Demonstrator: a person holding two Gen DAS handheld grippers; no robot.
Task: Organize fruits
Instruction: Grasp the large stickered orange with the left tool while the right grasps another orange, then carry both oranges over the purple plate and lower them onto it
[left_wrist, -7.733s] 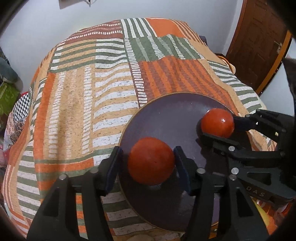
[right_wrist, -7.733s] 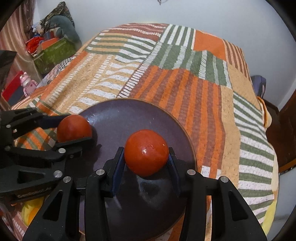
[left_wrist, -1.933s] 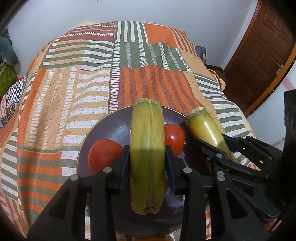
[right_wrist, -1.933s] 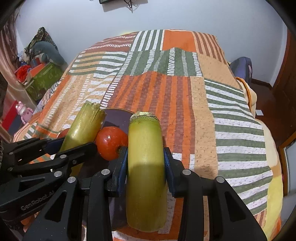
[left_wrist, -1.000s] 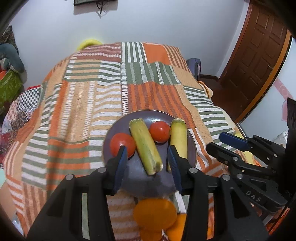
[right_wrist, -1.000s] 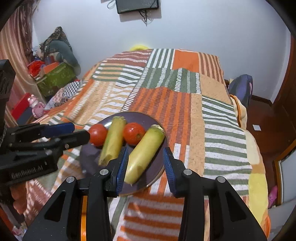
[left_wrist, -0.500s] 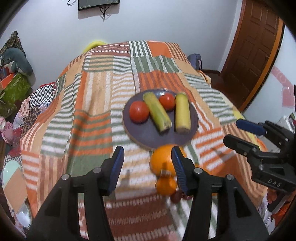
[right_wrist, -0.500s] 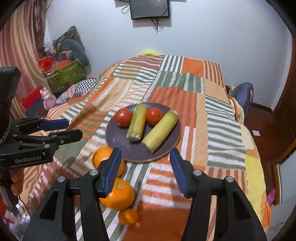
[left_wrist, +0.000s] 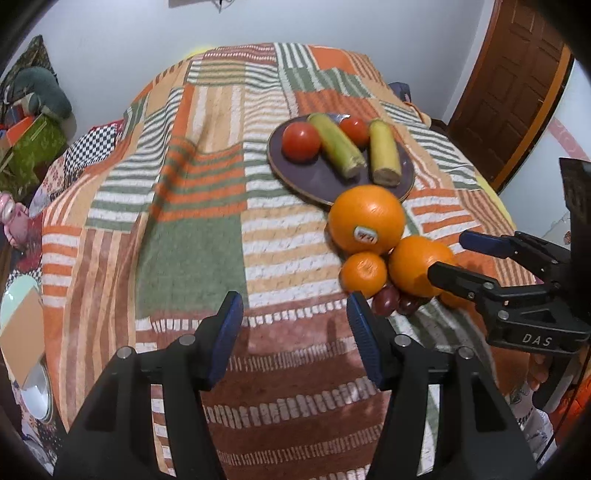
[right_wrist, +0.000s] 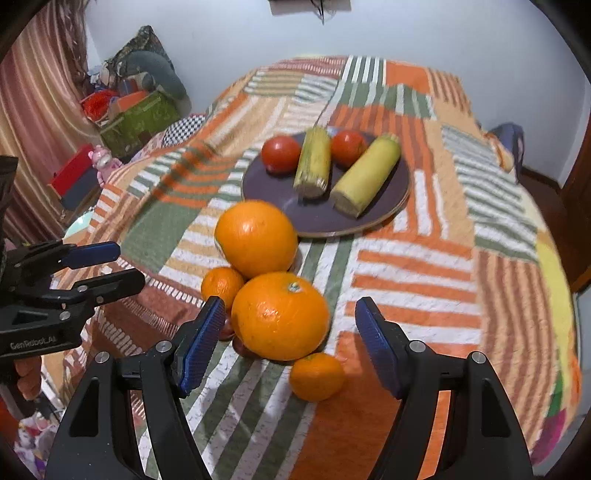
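Observation:
A dark plate (left_wrist: 325, 179) (right_wrist: 373, 214) on the striped bedspread holds two tomatoes (left_wrist: 301, 141) (right_wrist: 280, 154) and two yellow-green corn pieces (left_wrist: 385, 157) (right_wrist: 365, 175). In front of the plate lie two big oranges (left_wrist: 366, 219) (right_wrist: 280, 320), smaller mandarins (left_wrist: 363, 274) (right_wrist: 317, 376) and dark red grapes (left_wrist: 387, 300). My left gripper (left_wrist: 295, 332) is open and empty, left of the oranges. My right gripper (right_wrist: 290, 345) is open around the nearest big orange without touching it.
The bedspread (left_wrist: 192, 240) slopes off at the left and near edges. A green box (right_wrist: 136, 122) and toys sit on the floor at the left. A wooden door (left_wrist: 513, 85) stands at the right.
Both grippers let go of the corn pieces on the plate, opened and pulled back toward the bed's near edge. The oranges, mandarins and grapes have come into view.

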